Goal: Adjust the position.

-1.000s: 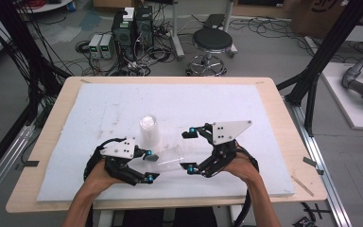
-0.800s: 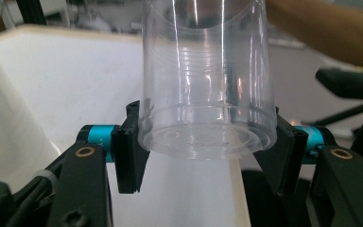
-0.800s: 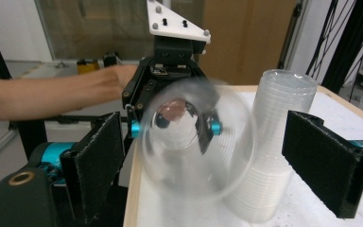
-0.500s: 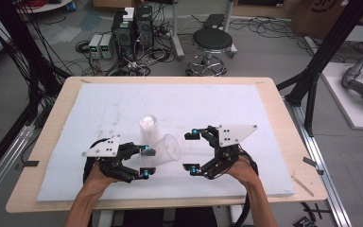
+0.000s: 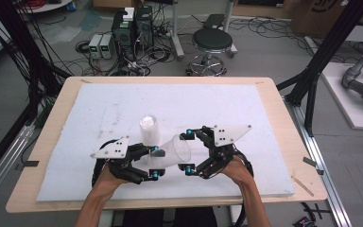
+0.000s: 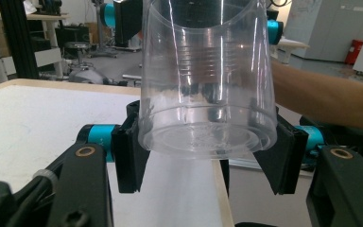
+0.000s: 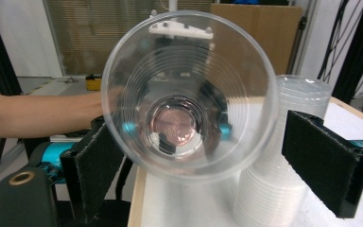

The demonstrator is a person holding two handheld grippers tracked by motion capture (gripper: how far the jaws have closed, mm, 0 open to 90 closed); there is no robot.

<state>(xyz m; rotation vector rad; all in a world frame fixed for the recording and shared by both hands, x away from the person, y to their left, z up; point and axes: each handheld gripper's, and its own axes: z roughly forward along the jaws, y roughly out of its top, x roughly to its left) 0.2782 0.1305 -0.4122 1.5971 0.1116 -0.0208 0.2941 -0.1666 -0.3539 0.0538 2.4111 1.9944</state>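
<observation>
A clear plastic cup (image 5: 176,152) lies on its side in the air just above the white surface (image 5: 99,109), held between the two hand-held grippers near the person's edge; the left hand-held gripper (image 5: 153,163) pinches the cup's closed base, its black pads (image 6: 127,158) pressed against both sides of the bottom in the left gripper view; the cup's open mouth faces the right hand-held gripper (image 5: 189,150), whose jaws stand spread to either side of the rim, and in the right gripper view the left pad (image 7: 94,165) sits very close to the cup wall, though I cannot say for sure it touches; just behind the cup stands an upright stack of clear cups (image 5: 149,128) on the surface, seen close beside the held cup in the right gripper view.
</observation>
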